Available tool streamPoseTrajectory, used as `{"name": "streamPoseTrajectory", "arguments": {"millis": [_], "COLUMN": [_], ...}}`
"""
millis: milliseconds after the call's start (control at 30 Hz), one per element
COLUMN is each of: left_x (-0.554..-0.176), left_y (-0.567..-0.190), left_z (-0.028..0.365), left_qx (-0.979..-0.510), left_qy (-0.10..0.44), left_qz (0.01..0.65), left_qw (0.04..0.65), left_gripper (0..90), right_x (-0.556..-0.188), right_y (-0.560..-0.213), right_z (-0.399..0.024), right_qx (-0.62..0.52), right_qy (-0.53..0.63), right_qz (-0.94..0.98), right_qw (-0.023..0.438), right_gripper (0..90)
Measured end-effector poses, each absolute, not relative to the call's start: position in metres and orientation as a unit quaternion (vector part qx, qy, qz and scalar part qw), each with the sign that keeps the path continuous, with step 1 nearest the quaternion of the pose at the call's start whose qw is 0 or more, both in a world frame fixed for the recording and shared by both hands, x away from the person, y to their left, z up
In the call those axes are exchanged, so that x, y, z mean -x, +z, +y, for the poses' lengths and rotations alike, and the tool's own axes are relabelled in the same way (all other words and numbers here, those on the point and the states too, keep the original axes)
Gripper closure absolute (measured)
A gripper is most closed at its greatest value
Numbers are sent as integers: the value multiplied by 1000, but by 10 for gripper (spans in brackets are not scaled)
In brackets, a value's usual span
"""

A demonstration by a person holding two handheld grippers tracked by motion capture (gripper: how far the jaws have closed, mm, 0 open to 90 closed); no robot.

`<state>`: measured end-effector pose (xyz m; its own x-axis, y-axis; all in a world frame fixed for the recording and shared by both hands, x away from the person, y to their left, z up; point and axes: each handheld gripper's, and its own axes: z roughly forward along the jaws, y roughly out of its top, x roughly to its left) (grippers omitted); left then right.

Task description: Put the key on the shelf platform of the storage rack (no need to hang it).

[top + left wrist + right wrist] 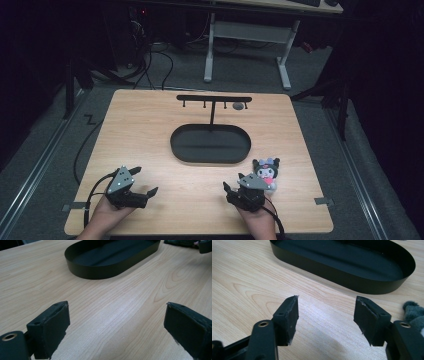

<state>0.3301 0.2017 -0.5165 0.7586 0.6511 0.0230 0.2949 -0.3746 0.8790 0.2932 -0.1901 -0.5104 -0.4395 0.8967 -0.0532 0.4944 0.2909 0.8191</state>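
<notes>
Right gripper point(325, 315) jaws apart beside plush toy point(266, 171).

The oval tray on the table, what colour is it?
The tray is plain black, inside and out; the right gripper view shows it best.

i'm looking down at a light wooden table with rounded corners point(150, 125), its pale grain lit evenly from above while everything around it falls off into darkness. it stands on a grey carpeted floor point(240, 70). a pale metal floor rail point(35, 165) runs diagonally along the left side, and a matching rail point(360, 170) runs along the right. behind the table i see a second desk on a white metal frame with two legs point(250, 45), its light top just at the upper edge. loose black cables point(155, 65) trail across the carpet at back left. two strips of grey tape point(324, 201) sit at the near edges of the table.
</notes>
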Motion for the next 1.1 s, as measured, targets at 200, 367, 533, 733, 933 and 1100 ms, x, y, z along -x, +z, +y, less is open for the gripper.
{"name": "streamPoseTrajectory", "arguments": {"millis": [200, 367, 533, 733, 933, 1100], "left_x": [-329, -329, -329, -329, -332, -331], "left_y": [-518, -517, -517, -515, -516, -515], "left_z": [204, 205, 206, 206, 204, 204], "left_qx": [-806, -805, -802, -800, -804, -803], "left_qy": [185, 186, 188, 192, 187, 188], "left_qz": [295, 297, 301, 300, 297, 296], "left_qw": [479, 479, 480, 482, 480, 481], "left_gripper": [73, 73, 74, 73, 73, 73], "right_x": [-294, -294, -294, -292, -293, -293], "right_y": [-510, -511, -514, -515, -516, -516], "right_z": [-190, -189, -192, -196, -201, -205], "right_qx": [-457, -453, -453, -452, -464, -470], "right_qy": [377, 375, 372, 372, 368, 366], "right_qz": [760, 763, 765, 766, 763, 763], "right_qw": [268, 269, 269, 268, 260, 250], "right_gripper": [347, 349, 347, 333, 314, 290]}}
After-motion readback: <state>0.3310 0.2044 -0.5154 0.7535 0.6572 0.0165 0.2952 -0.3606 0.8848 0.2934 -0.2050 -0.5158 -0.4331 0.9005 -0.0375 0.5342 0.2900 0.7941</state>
